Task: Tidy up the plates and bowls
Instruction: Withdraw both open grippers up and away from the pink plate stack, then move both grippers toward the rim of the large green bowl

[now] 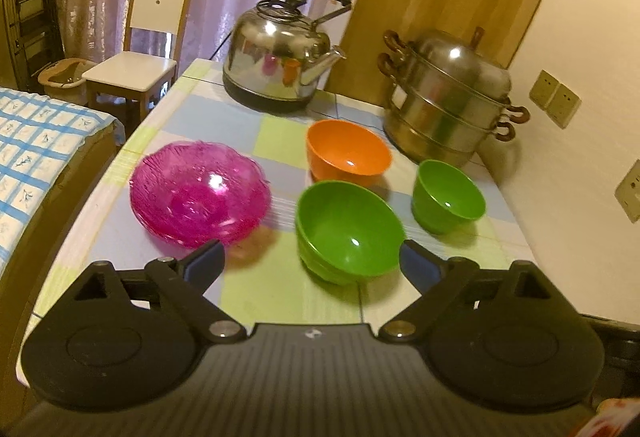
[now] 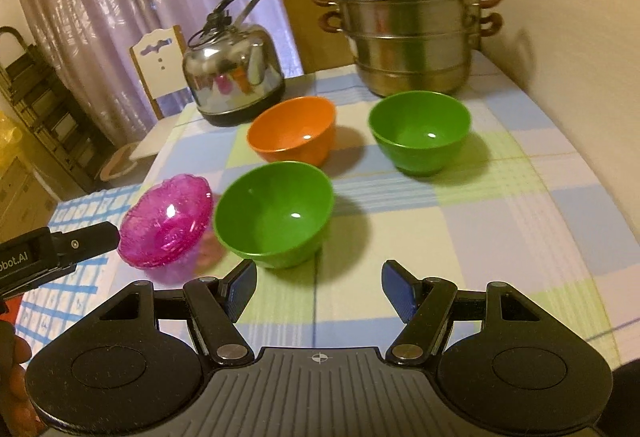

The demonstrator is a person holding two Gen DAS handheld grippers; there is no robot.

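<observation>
Left gripper point(image 1: 310, 261): jaws wide, nothing held; pink bowl point(image 1: 200, 193) at 11 o'clock.
Right gripper point(image 2: 318, 287): released; near green bowl point(image 2: 274, 213) at 12.
Advice: straddle one rim, then nest it in the far green bowl point(image 2: 419, 131).

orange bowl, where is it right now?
In both wrist views the orange bowl sits mid-table on the checked cloth, just in front of the kettle, with the nearer green bowl right before it and the steamer pot to its right.

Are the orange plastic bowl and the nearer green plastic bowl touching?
Cannot tell. The orange plastic bowl and nearer green plastic bowl overlap in both wrist views, showing neither gap nor contact.
</observation>
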